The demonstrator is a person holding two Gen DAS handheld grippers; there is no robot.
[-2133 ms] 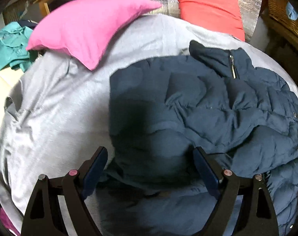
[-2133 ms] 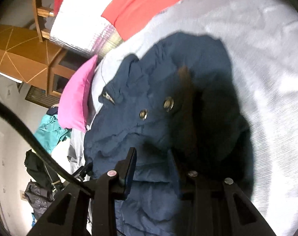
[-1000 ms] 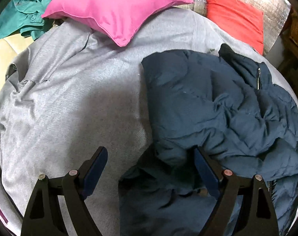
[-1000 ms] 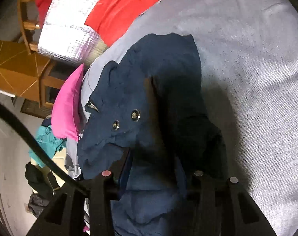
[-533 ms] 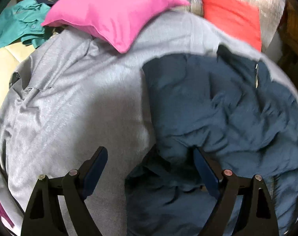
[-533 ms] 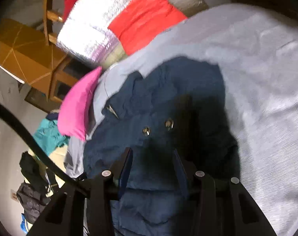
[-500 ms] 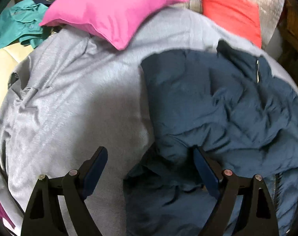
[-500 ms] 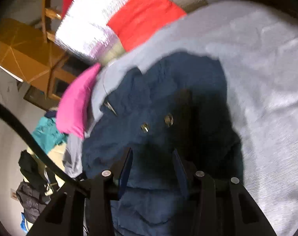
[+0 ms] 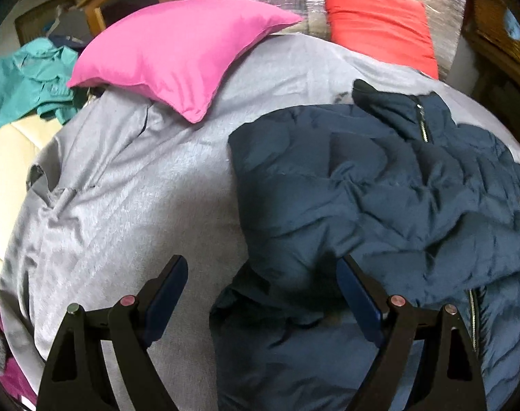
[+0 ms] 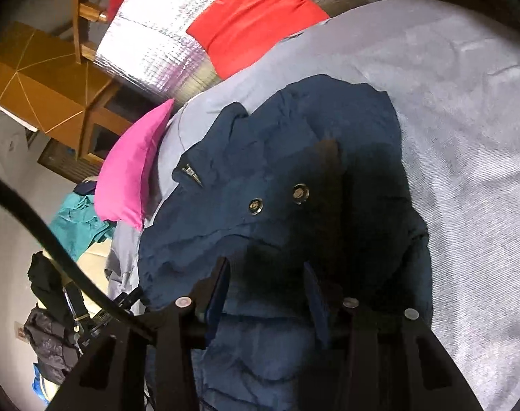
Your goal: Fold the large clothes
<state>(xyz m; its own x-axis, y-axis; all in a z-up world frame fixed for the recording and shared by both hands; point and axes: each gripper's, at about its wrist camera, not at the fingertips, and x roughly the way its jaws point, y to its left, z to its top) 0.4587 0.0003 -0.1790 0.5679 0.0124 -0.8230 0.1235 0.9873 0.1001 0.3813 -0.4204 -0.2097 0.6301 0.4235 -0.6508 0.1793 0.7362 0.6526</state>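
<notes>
A navy puffer jacket (image 9: 362,188) lies crumpled on the grey bed cover (image 9: 140,188), collar and zip toward the pillows. My left gripper (image 9: 260,263) hovers over its near left edge, jaws wide open with nothing in them; one finger stands over bare cover, the other over the jacket. In the right wrist view the jacket (image 10: 277,157) shows two metal snaps. My right gripper (image 10: 266,265) hangs over its near part with jaws partly apart. Fabric lies in shadow below them and the pads do not visibly press on it.
A pink pillow (image 9: 177,44) and a red pillow (image 9: 379,20) lie at the bed's far end against a silver foil mat (image 10: 150,44). A teal garment (image 9: 20,75) lies off the left side. Wooden furniture (image 10: 37,85) and dark clothes (image 10: 50,325) stand beyond.
Both wrist views have rolled and drawn back slightly from the jacket. In the left view the jacket now sits further right. The jacket's lay looks unchanged.
</notes>
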